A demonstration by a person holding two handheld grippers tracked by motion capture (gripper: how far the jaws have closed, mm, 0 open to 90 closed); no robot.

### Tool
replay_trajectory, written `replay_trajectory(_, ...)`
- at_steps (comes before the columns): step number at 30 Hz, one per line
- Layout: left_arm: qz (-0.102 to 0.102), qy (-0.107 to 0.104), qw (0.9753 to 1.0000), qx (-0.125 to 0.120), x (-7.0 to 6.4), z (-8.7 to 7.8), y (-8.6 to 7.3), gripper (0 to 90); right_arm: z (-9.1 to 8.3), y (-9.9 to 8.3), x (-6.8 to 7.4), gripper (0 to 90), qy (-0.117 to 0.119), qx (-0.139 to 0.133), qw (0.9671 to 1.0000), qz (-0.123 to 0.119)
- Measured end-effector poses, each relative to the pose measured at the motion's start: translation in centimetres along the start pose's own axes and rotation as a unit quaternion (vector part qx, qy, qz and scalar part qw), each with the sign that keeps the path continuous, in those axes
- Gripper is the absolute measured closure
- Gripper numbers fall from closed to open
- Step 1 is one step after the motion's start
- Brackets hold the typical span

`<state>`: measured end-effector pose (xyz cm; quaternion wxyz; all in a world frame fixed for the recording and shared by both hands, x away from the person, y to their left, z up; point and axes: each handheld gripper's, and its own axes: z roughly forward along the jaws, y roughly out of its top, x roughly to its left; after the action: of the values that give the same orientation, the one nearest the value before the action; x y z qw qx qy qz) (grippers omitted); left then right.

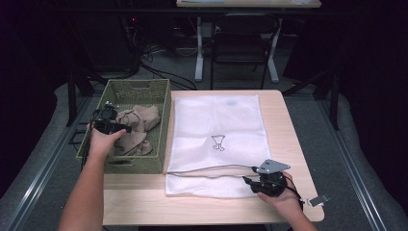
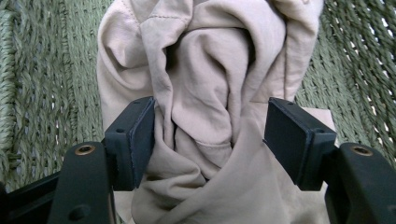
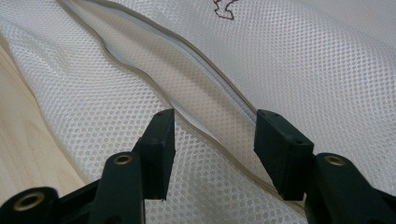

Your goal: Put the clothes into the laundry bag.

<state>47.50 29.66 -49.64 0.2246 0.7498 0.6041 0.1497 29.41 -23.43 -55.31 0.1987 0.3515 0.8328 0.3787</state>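
The person's left tool (image 2: 210,140) is reaching down into the green woven basket (image 1: 161,125) with its jaws standing wide on either side of a bunched fold of the beige garment (image 2: 201,84), not yet pinching it. The right tool (image 3: 212,149) is hovering low over the near edge of the white mesh laundry bag (image 3: 303,70), jaws likewise wide, straddling the open zipper seam (image 3: 187,74). The step in hand looks like taking hold of the cloth while readying the bag's mouth. To do it well, I'd say the left tool should be closing on that thick ridge of fabric rather than a loose outer flap, so the whole piece is lifting together, and the right tool should be catching just the upper lip of the seam, not both layers. The basket is holding the crumpled beige clothing and nothing else I can make out; the bag is lying flat on the tabletop (image 1: 284,125) beside the basket, looking unfilled.
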Motion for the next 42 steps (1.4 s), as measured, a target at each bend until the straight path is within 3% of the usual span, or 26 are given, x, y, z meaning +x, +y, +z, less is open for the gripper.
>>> replay_trajectory(5,-0.011,-0.004,0.9998,0.013,0.2,0.4,0.4,34.0,0.0,0.0,0.0,48.4,0.0,0.0,1.0,0.0)
replay_trajectory(14,-0.01,-0.003,0.9996,0.025,0.0,1.3,0.7,32.6,0.0,0.0,0.0,48.3,0.0,0.0,1.0,-0.002)
replay_trajectory(18,-0.014,-0.011,0.9987,0.049,0.0,2.1,0.8,30.5,-0.1,-0.1,0.0,48.4,0.0,0.0,1.0,-0.002)
replay_trajectory(26,-0.008,-0.002,0.9974,0.071,-0.1,2.8,0.9,29.5,-0.1,-0.2,0.0,48.3,-0.001,0.001,1.0,0.002)
replay_trajectory(36,-0.023,-0.003,0.9947,0.1,0.0,3.6,1.1,27.8,-0.3,-0.4,0.0,48.3,-0.002,0.002,1.0,0.005)
replay_trajectory(42,-0.019,0.002,0.9934,0.113,-0.1,3.9,1.2,26.2,-0.5,-0.6,0.1,48.3,-0.004,0.001,1.0,0.004)
